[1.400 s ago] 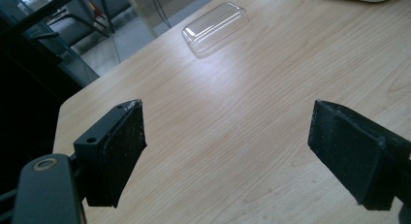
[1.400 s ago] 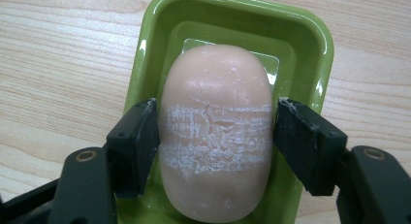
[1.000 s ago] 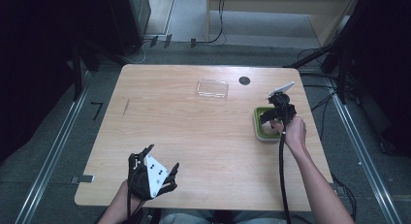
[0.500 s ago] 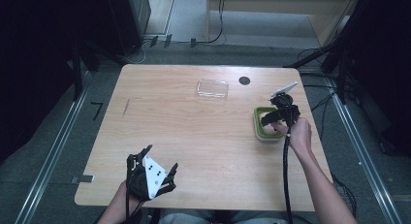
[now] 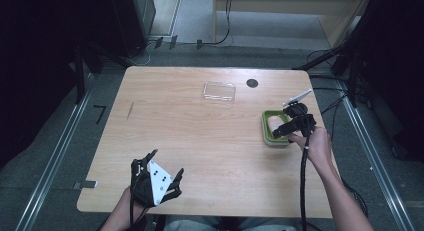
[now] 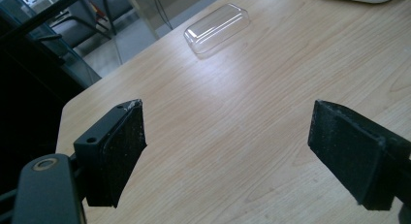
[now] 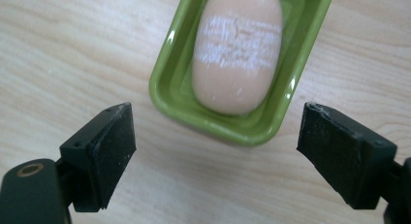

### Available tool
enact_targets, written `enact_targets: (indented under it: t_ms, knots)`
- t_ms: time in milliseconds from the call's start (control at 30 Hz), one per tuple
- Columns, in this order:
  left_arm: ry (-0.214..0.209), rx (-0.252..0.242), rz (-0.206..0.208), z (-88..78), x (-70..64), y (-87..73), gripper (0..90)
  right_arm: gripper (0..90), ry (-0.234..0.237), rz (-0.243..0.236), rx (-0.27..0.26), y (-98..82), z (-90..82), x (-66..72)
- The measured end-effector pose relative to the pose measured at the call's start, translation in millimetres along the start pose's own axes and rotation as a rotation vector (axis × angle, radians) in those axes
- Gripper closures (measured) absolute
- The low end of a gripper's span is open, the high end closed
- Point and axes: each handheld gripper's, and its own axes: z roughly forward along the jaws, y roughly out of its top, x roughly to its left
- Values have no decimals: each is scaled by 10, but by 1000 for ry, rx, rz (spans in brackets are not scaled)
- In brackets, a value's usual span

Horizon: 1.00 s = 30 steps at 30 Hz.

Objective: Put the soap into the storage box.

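High view: the right gripper has drawn back from the green dish, its jaws just opened. Left gripper rests near the surface's front edge, jaws apart. Right gripper view: soap lies released in the dish, so placement looks done.

A lab: bare wooden table, aluminium rails, trailing floor cables.

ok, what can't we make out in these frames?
- Soap in the green dish: the whitish marking is too blurred to read in the right gripper view; its far end is cut by the top edge.
- Dish contents, high view: hidden behind the right tool.
- Dark round spot on the table: too small to identify.
- Clear lid: whether anything lies under it is unclear.
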Motion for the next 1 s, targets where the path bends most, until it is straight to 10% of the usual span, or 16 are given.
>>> enact_targets:
  t_ms: [1000]
  knots:
    - [1,0,-2,-1,-5,2,141,140,1,-101,146,-587,-29,163]
